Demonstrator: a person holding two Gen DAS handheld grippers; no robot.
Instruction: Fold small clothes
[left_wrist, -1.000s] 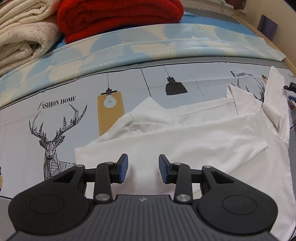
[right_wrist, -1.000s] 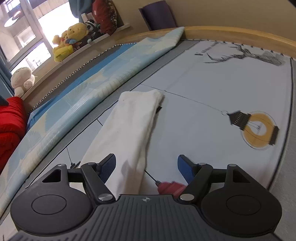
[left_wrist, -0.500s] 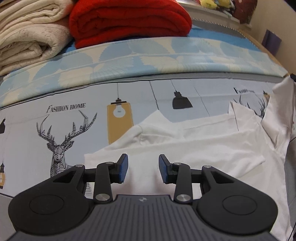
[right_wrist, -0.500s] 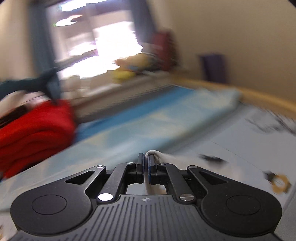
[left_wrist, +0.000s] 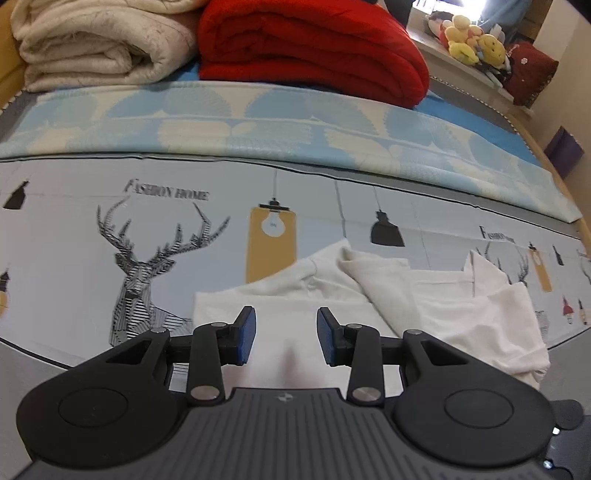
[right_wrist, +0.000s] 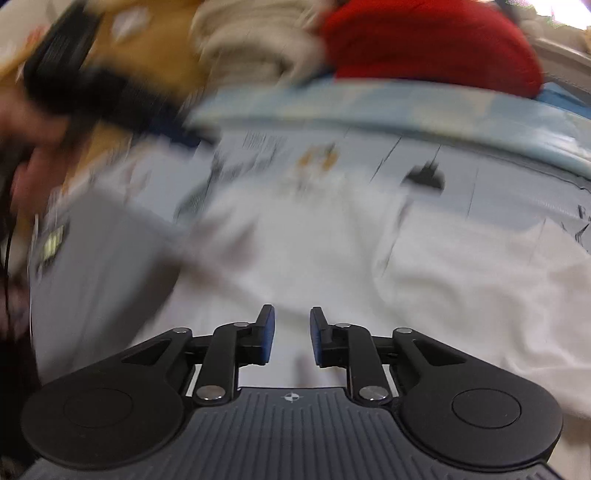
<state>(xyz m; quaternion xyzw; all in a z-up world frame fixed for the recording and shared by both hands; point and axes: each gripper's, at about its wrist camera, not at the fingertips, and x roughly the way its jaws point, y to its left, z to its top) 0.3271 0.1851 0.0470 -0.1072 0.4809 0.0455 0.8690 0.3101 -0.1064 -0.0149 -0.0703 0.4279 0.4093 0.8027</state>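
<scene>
A small white garment (left_wrist: 424, 314) lies partly folded on the printed bed sheet (left_wrist: 74, 258), with one sleeve flap laid across its middle. My left gripper (left_wrist: 286, 334) is open and empty, low over the garment's near left part. In the blurred right wrist view the same white garment (right_wrist: 461, 266) spreads under my right gripper (right_wrist: 288, 334), which is open and empty just above the cloth.
A folded red blanket (left_wrist: 314, 48) and a cream blanket (left_wrist: 99, 44) are stacked at the back on a blue patterned cover (left_wrist: 258, 122). Plush toys (left_wrist: 472, 40) sit on a ledge at the far right. A blurred dark object (right_wrist: 74, 85) shows at upper left of the right wrist view.
My right gripper, shut on a fold of the garment half a second ago, has swung left over the garment and opened, leaving the sleeve flap laid across it. My left gripper stayed open and shifted left.
</scene>
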